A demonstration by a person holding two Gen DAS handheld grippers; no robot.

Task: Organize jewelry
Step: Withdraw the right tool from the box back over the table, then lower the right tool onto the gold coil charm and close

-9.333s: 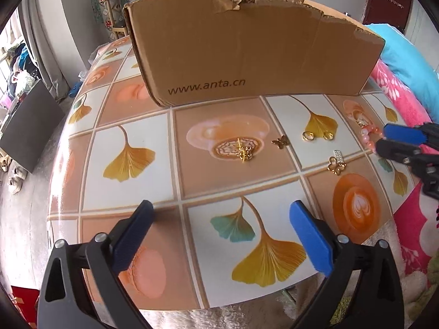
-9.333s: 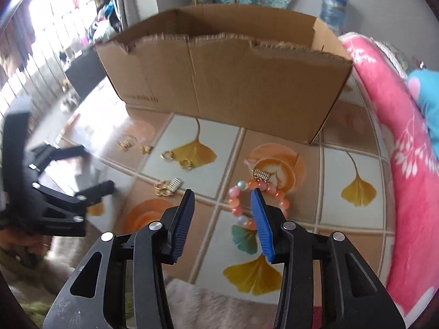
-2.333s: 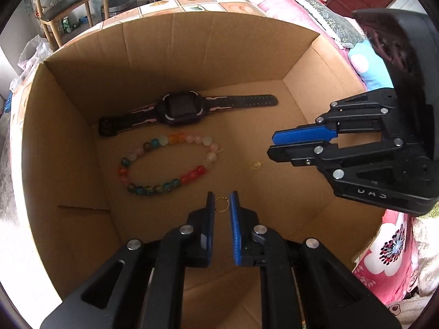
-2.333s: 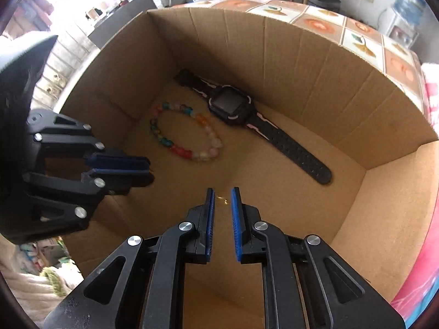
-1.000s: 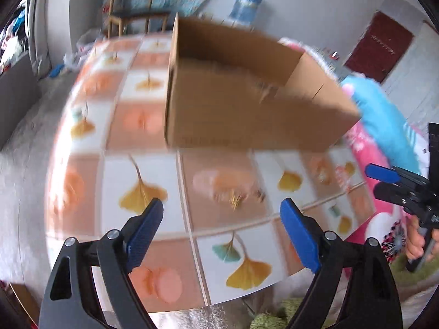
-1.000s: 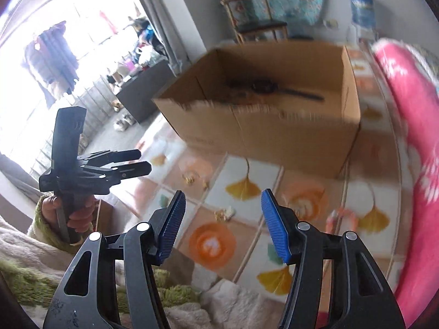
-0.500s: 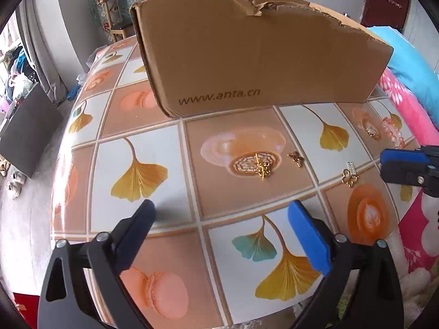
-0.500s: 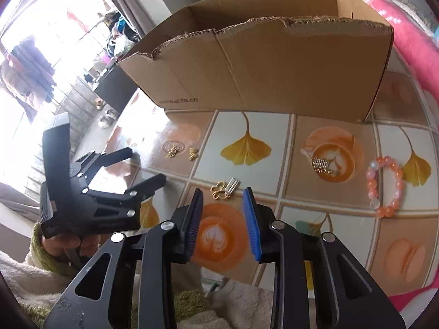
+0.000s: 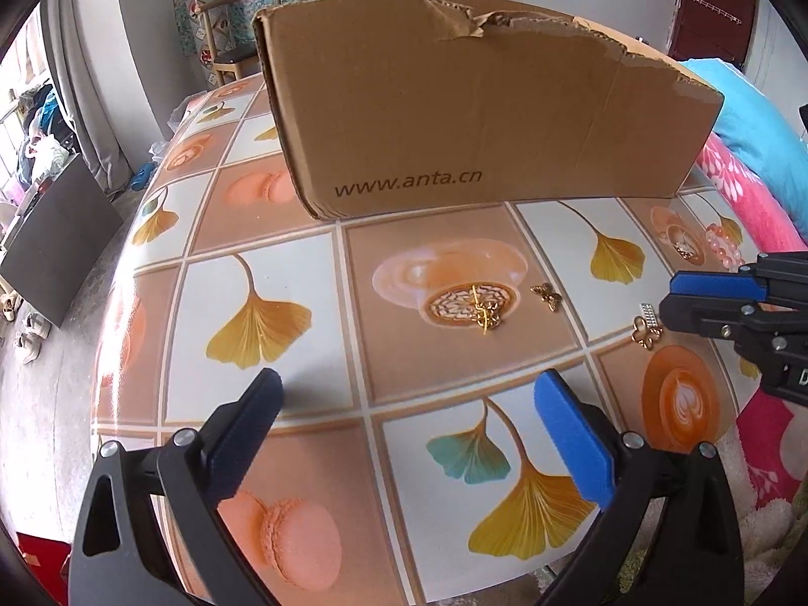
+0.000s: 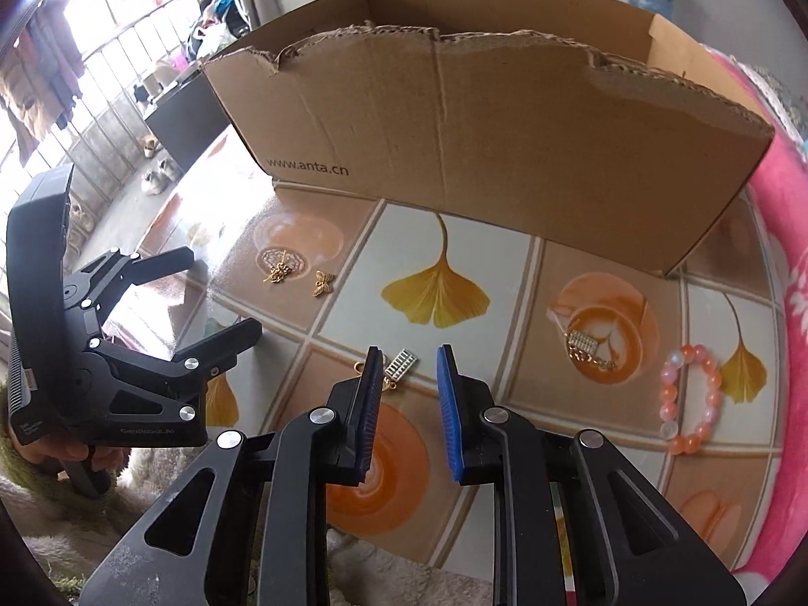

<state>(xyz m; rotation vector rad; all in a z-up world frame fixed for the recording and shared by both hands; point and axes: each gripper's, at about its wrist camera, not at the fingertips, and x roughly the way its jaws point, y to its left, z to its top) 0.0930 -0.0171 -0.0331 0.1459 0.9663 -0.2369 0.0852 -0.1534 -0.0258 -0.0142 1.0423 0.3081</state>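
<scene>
Jewelry was mostly unsorted: charm (image 10: 399,367), butterfly (image 10: 322,283), bracelet (image 10: 690,398) lay before your box (image 10: 485,151); right gripper (image 10: 408,404) narrowing, empty; left gripper (image 9: 409,434) wide, empty.

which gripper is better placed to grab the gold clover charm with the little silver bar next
Right. The right gripper sits just over the clover charm, jaws narrowed around it but not yet gripping. The left gripper is wide open over bare tablecloth, nearer the gold earring.
</scene>
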